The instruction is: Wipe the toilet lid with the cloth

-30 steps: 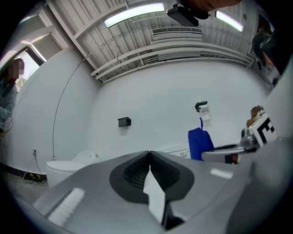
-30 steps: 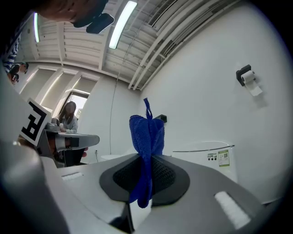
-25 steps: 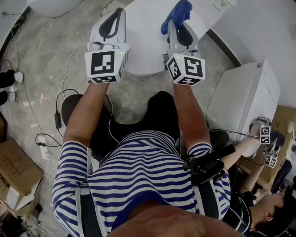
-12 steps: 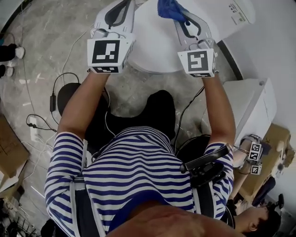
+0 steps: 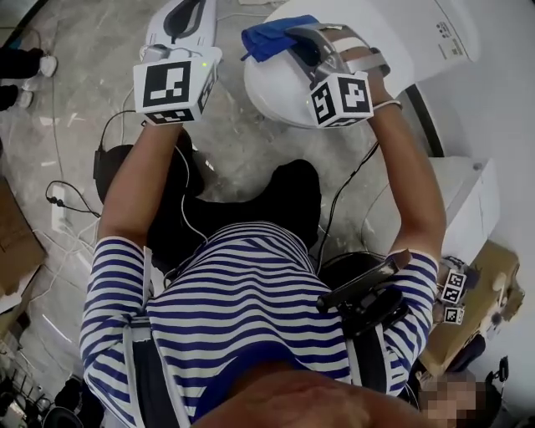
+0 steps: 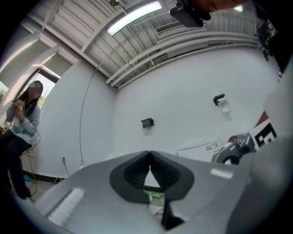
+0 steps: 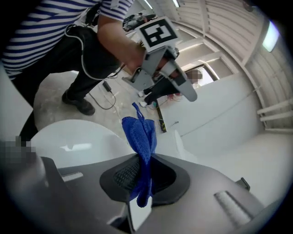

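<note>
The white toilet lid (image 5: 276, 92) lies at the top middle of the head view. My right gripper (image 5: 292, 35) hangs over the lid's near left part, shut on a blue cloth (image 5: 269, 40) that sticks out to the left. In the right gripper view the cloth (image 7: 141, 135) stands folded between the jaws, with the lid (image 7: 68, 137) below it. My left gripper (image 5: 185, 10) is left of the lid, above the floor, shut on nothing. In the left gripper view its jaws (image 6: 149, 154) meet tip to tip and point at a white wall.
A second white toilet (image 5: 460, 201) stands at the right. Cables (image 5: 75, 196) and a power strip lie on the stone floor at the left, near a cardboard box (image 5: 15, 242). A person (image 6: 20, 123) stands by the far wall.
My right gripper has swung left with the cloth, from the lid's far side to its near left part. My left gripper has shifted left, off the lid and over the floor.
</note>
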